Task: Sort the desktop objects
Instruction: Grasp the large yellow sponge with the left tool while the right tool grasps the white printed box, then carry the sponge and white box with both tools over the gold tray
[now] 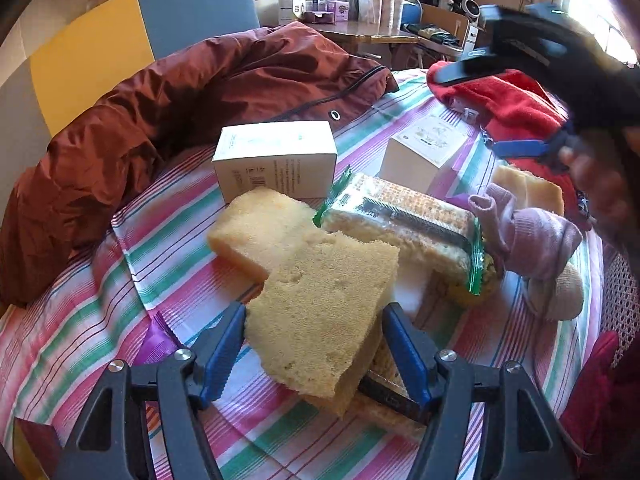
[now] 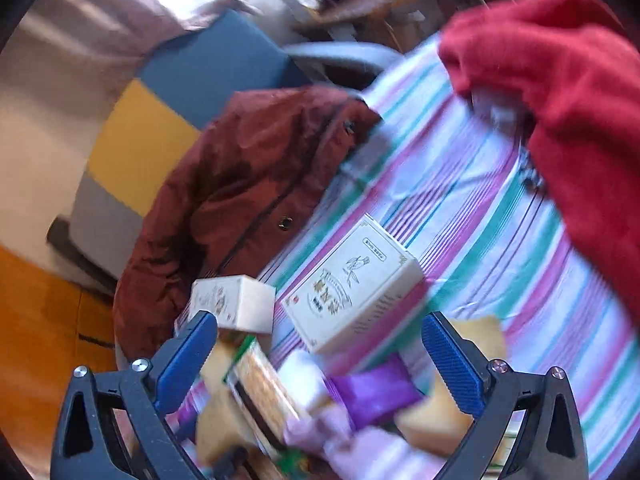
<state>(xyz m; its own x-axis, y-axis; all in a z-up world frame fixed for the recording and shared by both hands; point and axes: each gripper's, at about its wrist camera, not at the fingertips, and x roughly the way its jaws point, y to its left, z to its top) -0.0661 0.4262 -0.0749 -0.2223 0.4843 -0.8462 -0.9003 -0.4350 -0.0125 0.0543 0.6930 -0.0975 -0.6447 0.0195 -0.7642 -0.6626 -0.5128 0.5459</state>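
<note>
While the left gripper brackets the porous yellow sponge block, its blue pads sit at the block's two flanks, spread, contact uncertain. The sponge lies near the table's front edge, long axis running away from the gripper toward the white cardboard box. Further right, the right gripper hangs spread and empty over the purple wrapper, so the left hand is nearer.
</note>
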